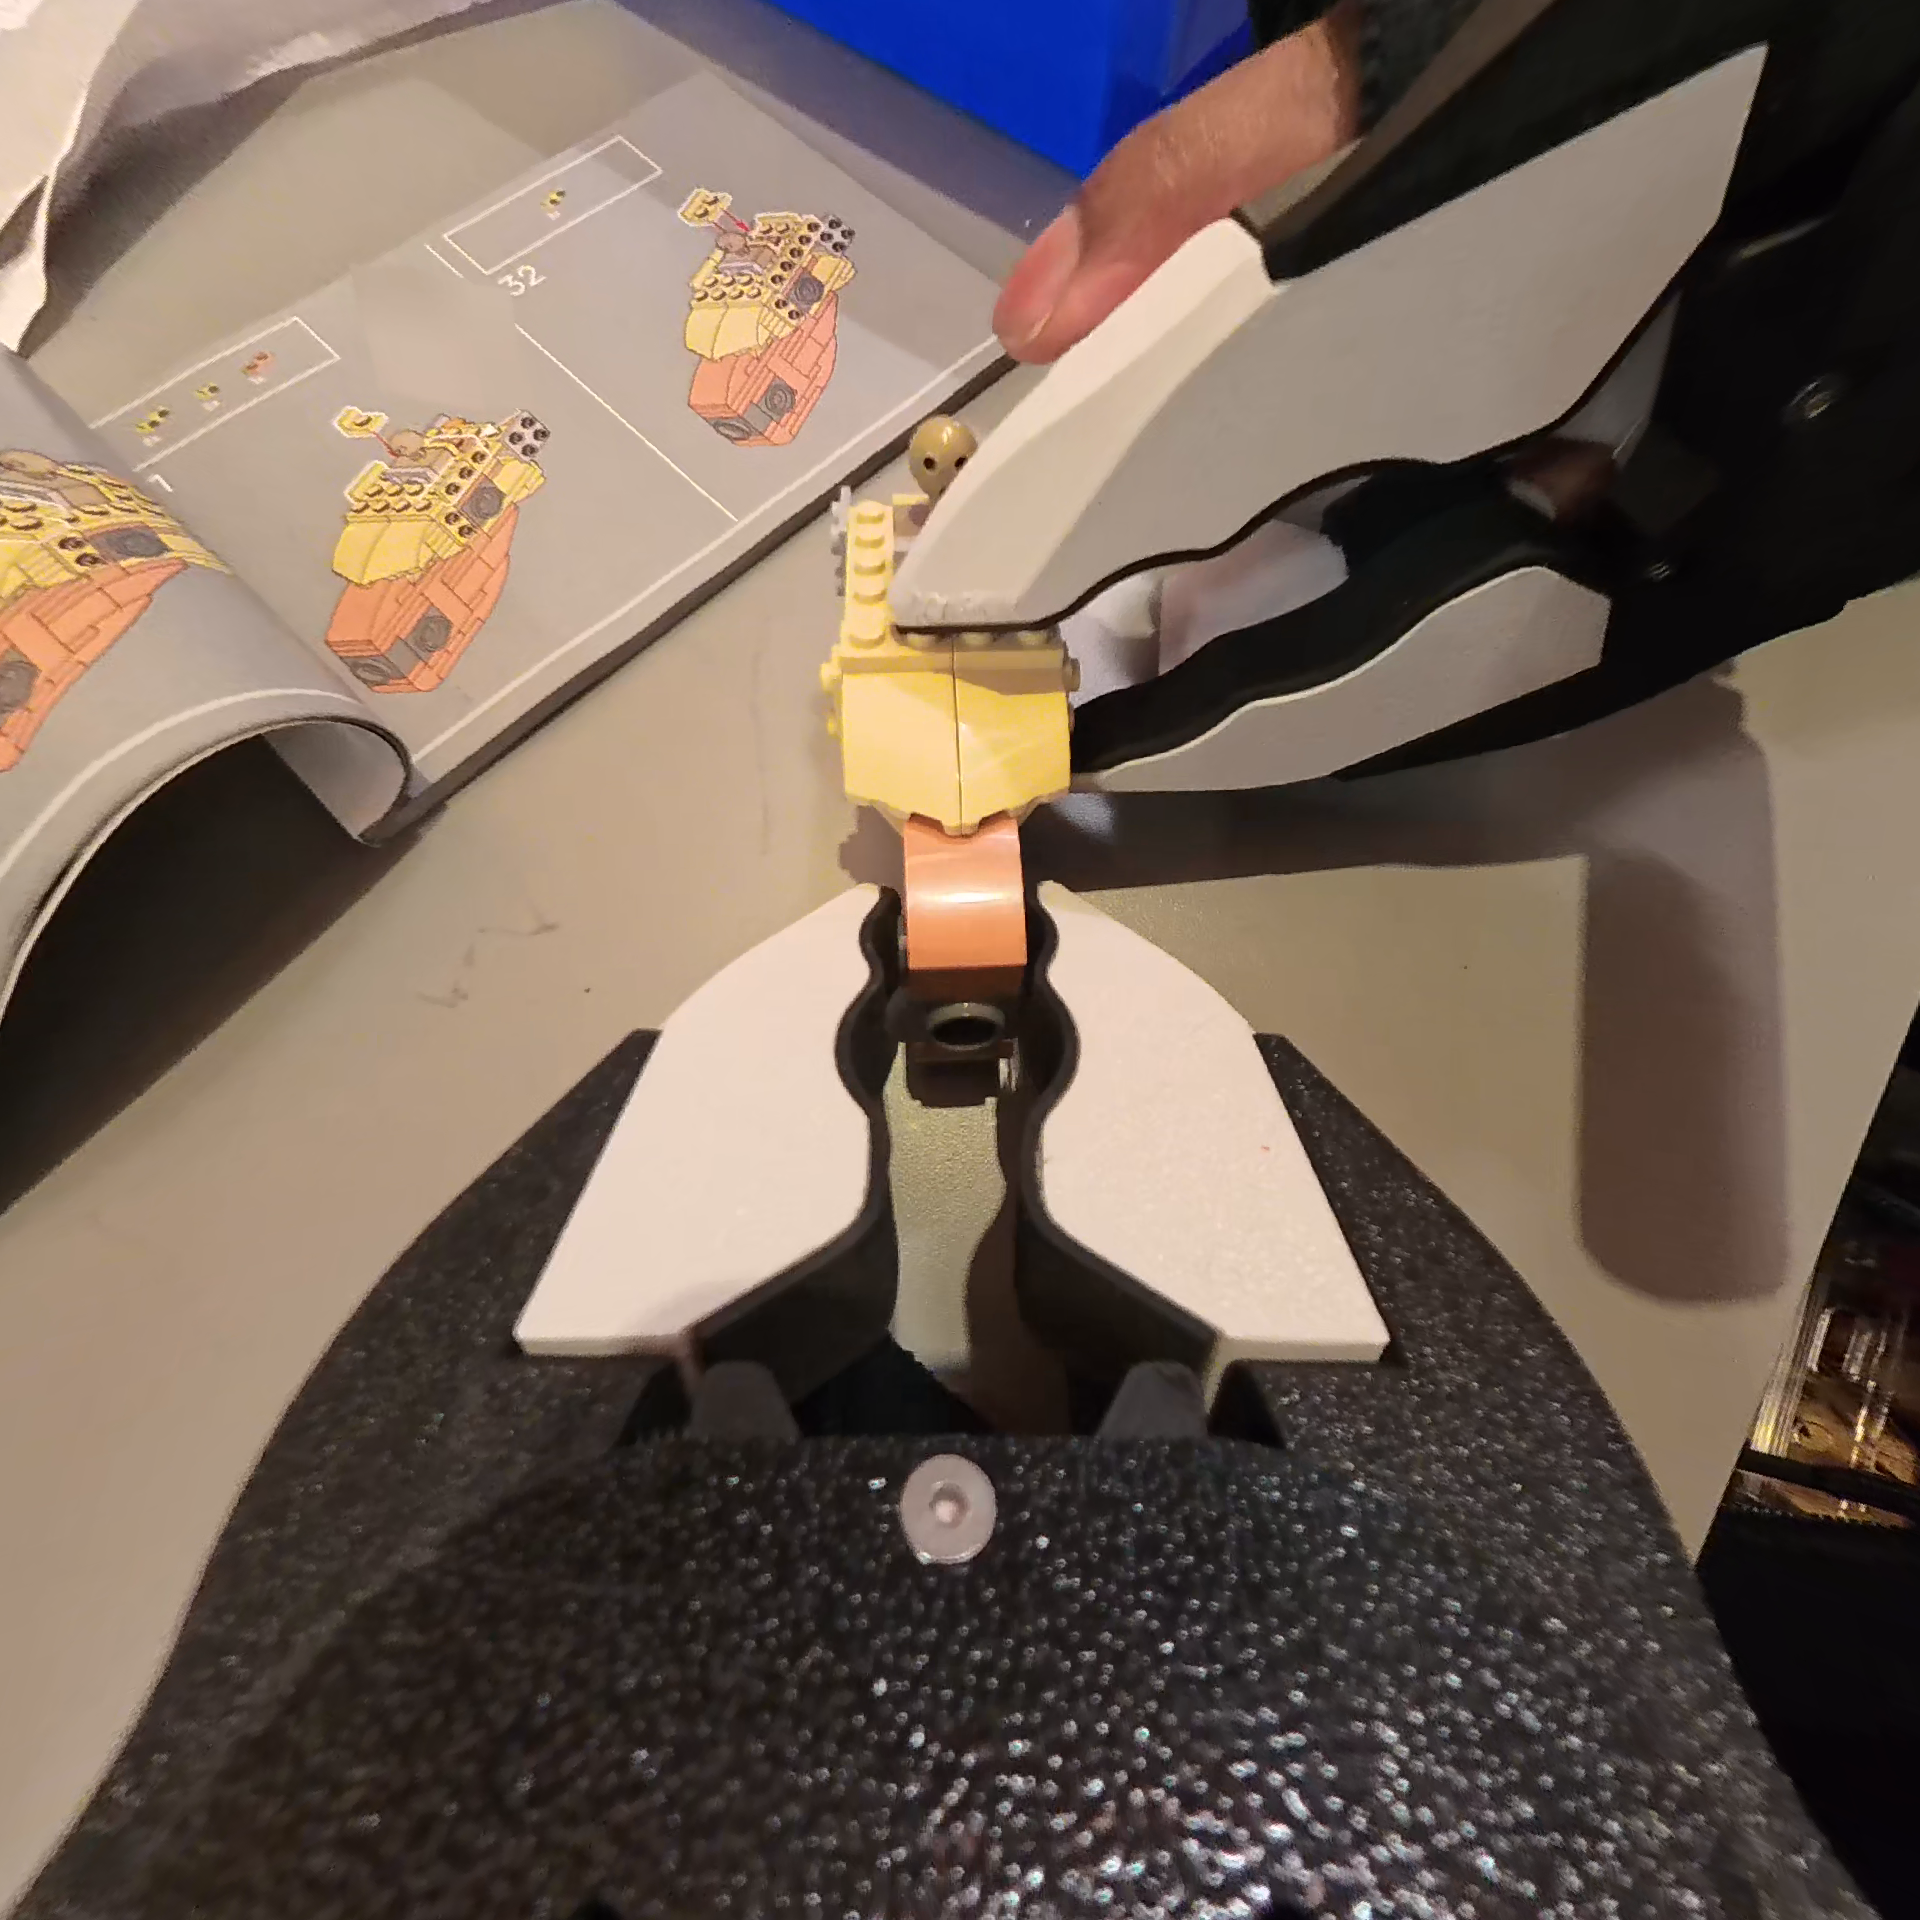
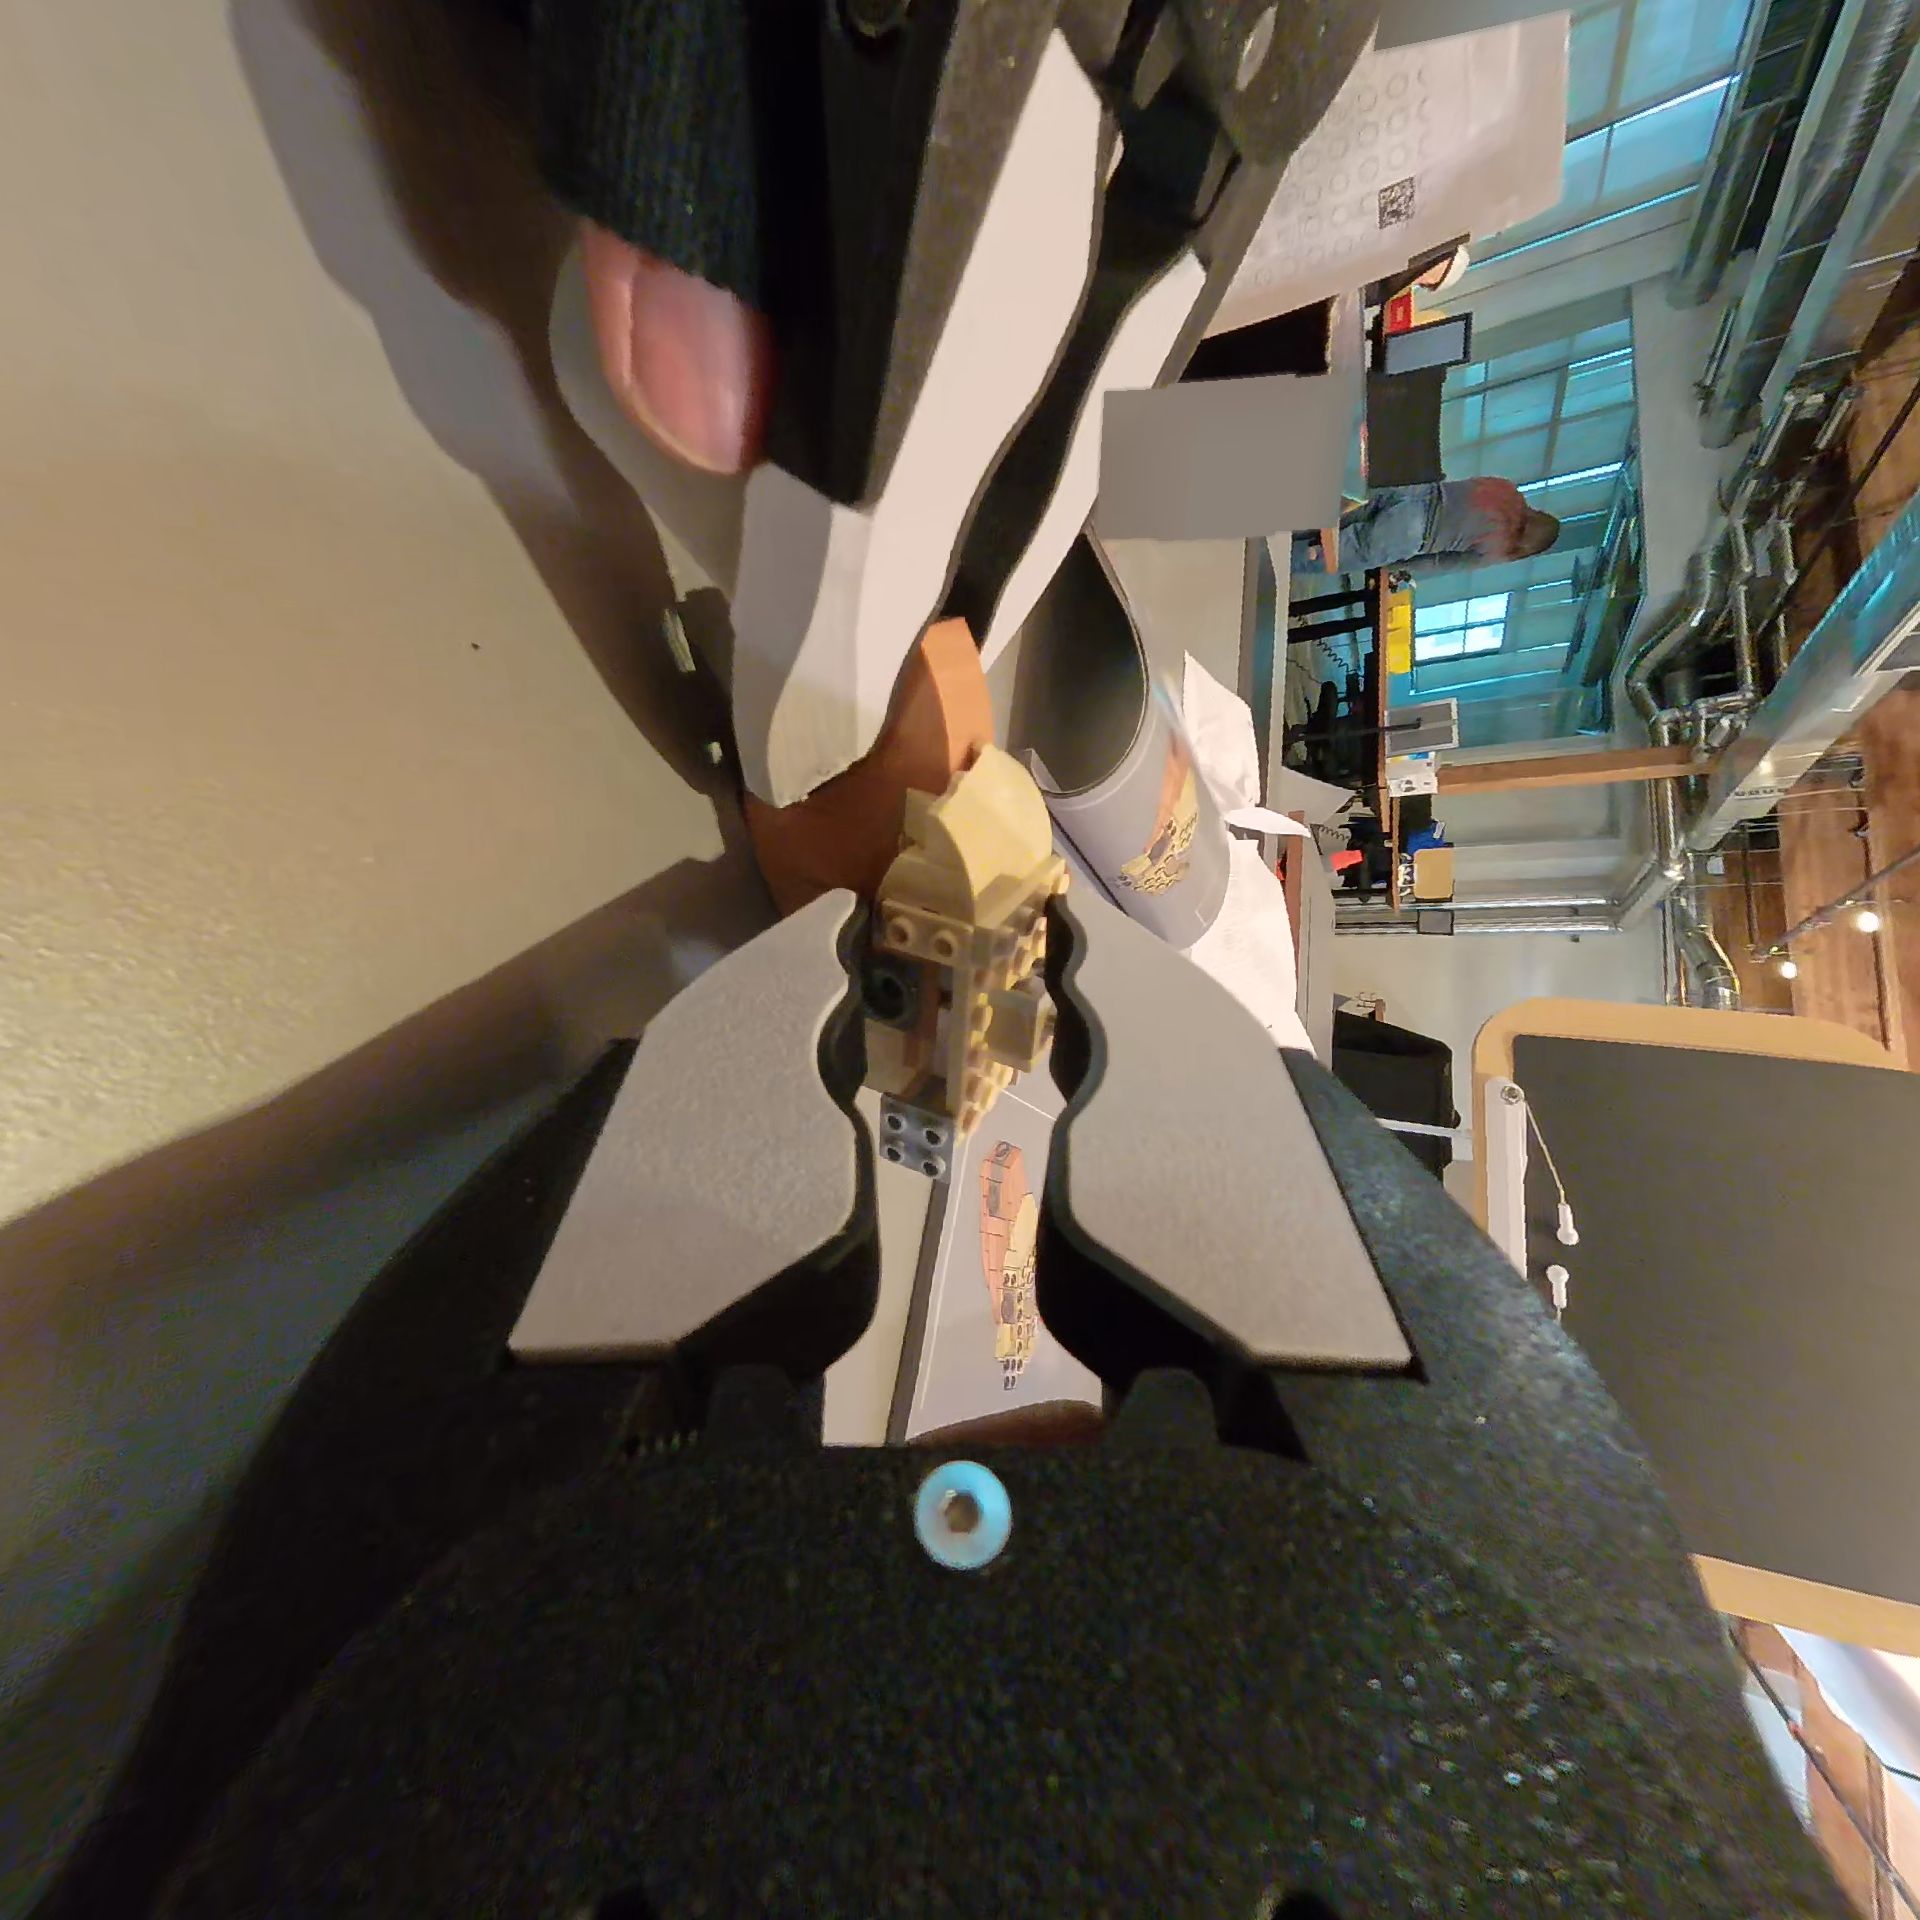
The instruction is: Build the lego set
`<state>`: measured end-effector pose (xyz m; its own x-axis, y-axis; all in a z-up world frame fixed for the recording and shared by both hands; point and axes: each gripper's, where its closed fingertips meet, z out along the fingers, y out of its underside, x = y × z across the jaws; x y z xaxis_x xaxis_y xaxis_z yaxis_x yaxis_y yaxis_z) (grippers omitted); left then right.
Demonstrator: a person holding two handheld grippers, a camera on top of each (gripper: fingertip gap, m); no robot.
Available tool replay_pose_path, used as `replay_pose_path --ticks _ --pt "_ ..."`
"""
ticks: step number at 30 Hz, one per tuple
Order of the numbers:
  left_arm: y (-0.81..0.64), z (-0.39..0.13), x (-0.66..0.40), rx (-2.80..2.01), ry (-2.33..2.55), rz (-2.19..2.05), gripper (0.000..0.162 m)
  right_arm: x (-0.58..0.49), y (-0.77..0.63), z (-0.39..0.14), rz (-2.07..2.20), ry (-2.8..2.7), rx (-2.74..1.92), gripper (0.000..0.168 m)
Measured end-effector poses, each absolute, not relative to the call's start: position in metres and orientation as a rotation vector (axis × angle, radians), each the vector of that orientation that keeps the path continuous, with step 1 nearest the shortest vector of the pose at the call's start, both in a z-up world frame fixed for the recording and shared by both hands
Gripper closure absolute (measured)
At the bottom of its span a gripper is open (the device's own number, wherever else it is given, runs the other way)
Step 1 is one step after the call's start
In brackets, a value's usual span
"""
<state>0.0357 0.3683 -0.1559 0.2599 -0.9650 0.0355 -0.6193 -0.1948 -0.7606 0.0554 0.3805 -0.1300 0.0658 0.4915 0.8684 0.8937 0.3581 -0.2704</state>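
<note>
A small lego model has a pale yellow upper body [image 1: 956, 727] and an orange curved lower part [image 1: 966, 914]. It is held above the grey table [image 1: 312, 1143] between both grippers. My left gripper [image 1: 961, 935] is shut on the orange lower part. My right gripper [image 1: 1039, 681] comes in from the upper right and is shut on the yellow upper part. In the right wrist view, my right gripper [image 2: 961, 935] clamps the tan and yellow studded body [image 2: 971, 862]. There the left gripper [image 2: 904, 717] holds the brown-orange part [image 2: 914, 769] from above.
An open instruction booklet [image 1: 416, 416] with pictures of the model lies on the table to the left. A blue bin [image 1: 987, 73] stands behind it. A thumb [image 1: 1049, 281] rests on the right gripper. A small tan round piece [image 1: 940, 452] shows behind the model.
</note>
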Motion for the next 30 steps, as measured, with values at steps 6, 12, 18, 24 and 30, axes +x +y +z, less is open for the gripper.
replay_pose_path --ticks 6,12,18,24,30 --pt "0.368 -0.156 0.036 -1.903 1.43 -0.701 0.141 0.055 0.381 -0.13 -0.489 -1.572 -1.285 0.137" --pt "0.37 -0.153 0.035 -1.908 1.399 -0.741 0.14 0.056 0.384 -0.128 -0.456 -1.474 -1.335 0.134" --pt "0.373 -0.153 0.033 -1.907 1.412 -0.762 0.14 0.063 0.377 -0.123 -0.227 -1.363 -1.451 0.123" --pt "0.377 -0.156 0.034 -1.929 1.422 -0.755 0.14 0.065 0.367 -0.114 0.018 -1.278 -1.487 0.119" --pt "0.376 -0.158 0.033 -1.921 1.46 -0.742 0.129 0.08 0.37 -0.096 0.236 -1.104 -1.531 0.122"
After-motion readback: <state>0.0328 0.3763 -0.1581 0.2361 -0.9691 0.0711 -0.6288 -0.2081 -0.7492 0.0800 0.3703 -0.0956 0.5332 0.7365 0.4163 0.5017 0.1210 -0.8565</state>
